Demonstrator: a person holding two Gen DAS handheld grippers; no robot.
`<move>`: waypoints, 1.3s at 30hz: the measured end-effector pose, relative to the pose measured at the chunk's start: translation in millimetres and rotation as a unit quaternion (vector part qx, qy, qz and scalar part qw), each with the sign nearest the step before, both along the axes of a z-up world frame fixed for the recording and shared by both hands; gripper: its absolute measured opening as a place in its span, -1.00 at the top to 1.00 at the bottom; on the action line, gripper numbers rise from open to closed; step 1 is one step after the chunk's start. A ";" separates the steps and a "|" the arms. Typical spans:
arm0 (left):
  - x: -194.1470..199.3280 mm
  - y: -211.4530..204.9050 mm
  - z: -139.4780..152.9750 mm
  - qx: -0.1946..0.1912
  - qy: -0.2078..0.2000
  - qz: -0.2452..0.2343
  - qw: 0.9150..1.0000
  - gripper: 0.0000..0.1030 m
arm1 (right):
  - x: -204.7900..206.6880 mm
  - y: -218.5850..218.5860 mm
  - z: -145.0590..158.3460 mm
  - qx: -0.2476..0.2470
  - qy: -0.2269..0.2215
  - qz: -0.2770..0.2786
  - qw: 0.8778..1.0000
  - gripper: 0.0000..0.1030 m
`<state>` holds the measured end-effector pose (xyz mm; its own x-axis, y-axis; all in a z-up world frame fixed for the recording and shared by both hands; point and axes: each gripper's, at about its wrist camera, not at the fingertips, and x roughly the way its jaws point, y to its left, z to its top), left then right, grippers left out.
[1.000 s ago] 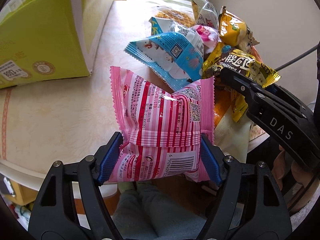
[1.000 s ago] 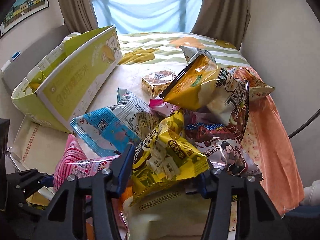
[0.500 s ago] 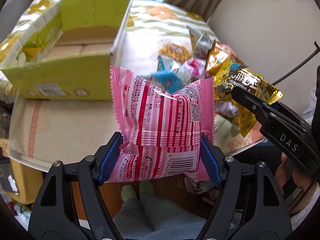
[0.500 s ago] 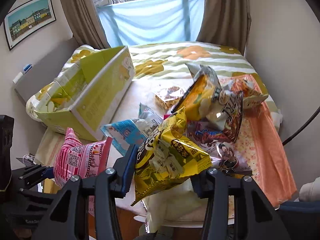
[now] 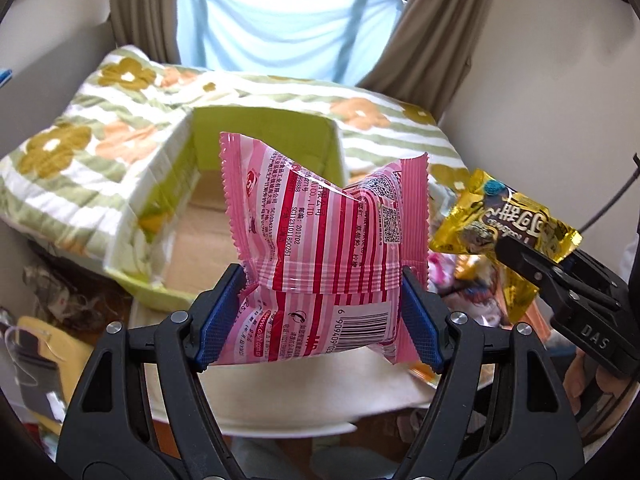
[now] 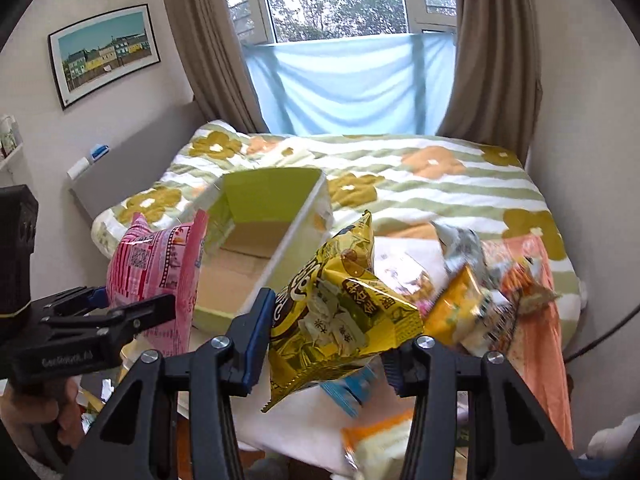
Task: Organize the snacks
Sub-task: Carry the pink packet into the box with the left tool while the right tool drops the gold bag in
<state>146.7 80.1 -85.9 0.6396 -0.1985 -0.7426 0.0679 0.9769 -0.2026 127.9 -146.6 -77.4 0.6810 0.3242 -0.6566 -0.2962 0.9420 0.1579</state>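
Observation:
My left gripper (image 5: 320,316) is shut on a pink striped snack packet (image 5: 324,240) and holds it in the air in front of the open yellow-green cardboard box (image 5: 264,128). The packet also shows in the right wrist view (image 6: 156,276), left of the box (image 6: 264,200). My right gripper (image 6: 332,344) is shut on a yellow snack bag (image 6: 340,312), lifted above the table; it shows in the left wrist view (image 5: 504,220) at the right. A pile of loose snack packets (image 6: 480,300) lies on the table at the right.
The box stands open on a white round table (image 5: 304,392), its inside bare. Behind lies a bed with a flowered green-striped quilt (image 6: 420,184), a window with blue cloth and brown curtains. An orange cloth (image 6: 540,340) lies under the pile.
Both grippers have risen and tilted up with their packets, away from the snack pile. The box has come to lie straight ahead, its open inside now showing.

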 end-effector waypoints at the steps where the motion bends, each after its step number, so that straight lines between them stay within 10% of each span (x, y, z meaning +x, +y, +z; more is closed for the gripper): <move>1: 6.2 11.6 1.2 0.002 0.000 0.000 1.000 -0.41 | 6.7 8.9 1.9 0.003 -0.002 0.002 1.000 0.14; 17: 130.5 109.1 -41.8 0.044 0.072 -0.062 0.994 -0.65 | 95.1 134.2 -22.4 0.005 0.045 -0.052 0.998 0.14; 39: 95.3 142.4 -58.0 0.026 0.091 -0.001 0.996 -0.78 | 115.6 148.9 -64.7 -0.007 0.095 -0.031 0.995 0.14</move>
